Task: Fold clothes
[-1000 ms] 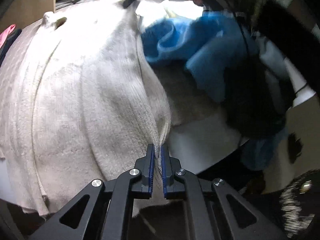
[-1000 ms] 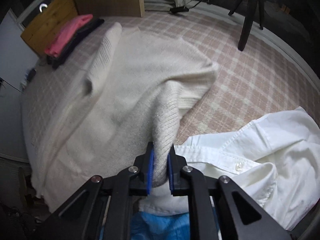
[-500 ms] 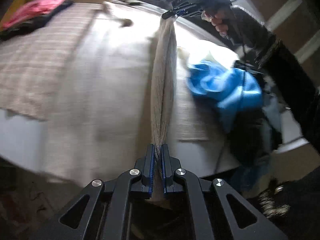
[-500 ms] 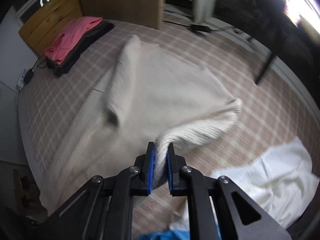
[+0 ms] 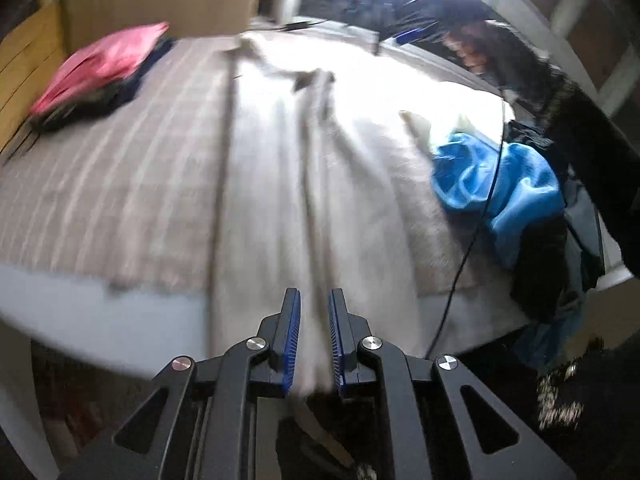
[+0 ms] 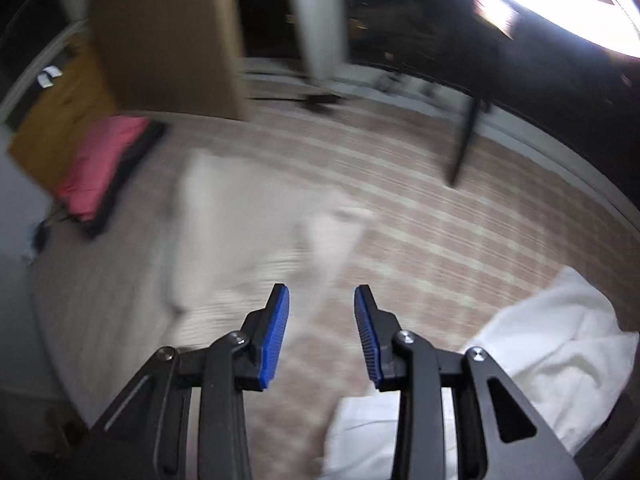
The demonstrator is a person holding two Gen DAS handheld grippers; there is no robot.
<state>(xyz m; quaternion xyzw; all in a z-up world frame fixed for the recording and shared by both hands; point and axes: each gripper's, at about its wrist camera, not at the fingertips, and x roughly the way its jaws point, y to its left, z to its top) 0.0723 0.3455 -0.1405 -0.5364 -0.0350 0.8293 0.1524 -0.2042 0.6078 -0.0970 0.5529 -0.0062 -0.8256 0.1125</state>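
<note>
A cream knit sweater [image 5: 304,184] lies spread on the plaid bed cover, its hem hanging over the near edge. My left gripper [image 5: 314,312] has its jaws slightly parted, with a fold of the sweater's hem still between them. In the right wrist view the sweater [image 6: 240,240] lies blurred on the bed. My right gripper [image 6: 322,312] is open and empty above it. The right gripper also shows far back in the left wrist view [image 5: 408,36].
A folded pink and dark stack [image 5: 100,76] sits at the far left of the bed, also in the right wrist view [image 6: 104,164]. A blue garment [image 5: 492,184] and dark clothes lie to the right. A white shirt [image 6: 540,360] lies near the right gripper. A tripod leg [image 6: 464,140] stands beyond.
Both grippers have let go: the right one opened wide and dropped the sweater's edge, the left one parted slightly. The raised ridge of sweater has fallen flat onto the bed.
</note>
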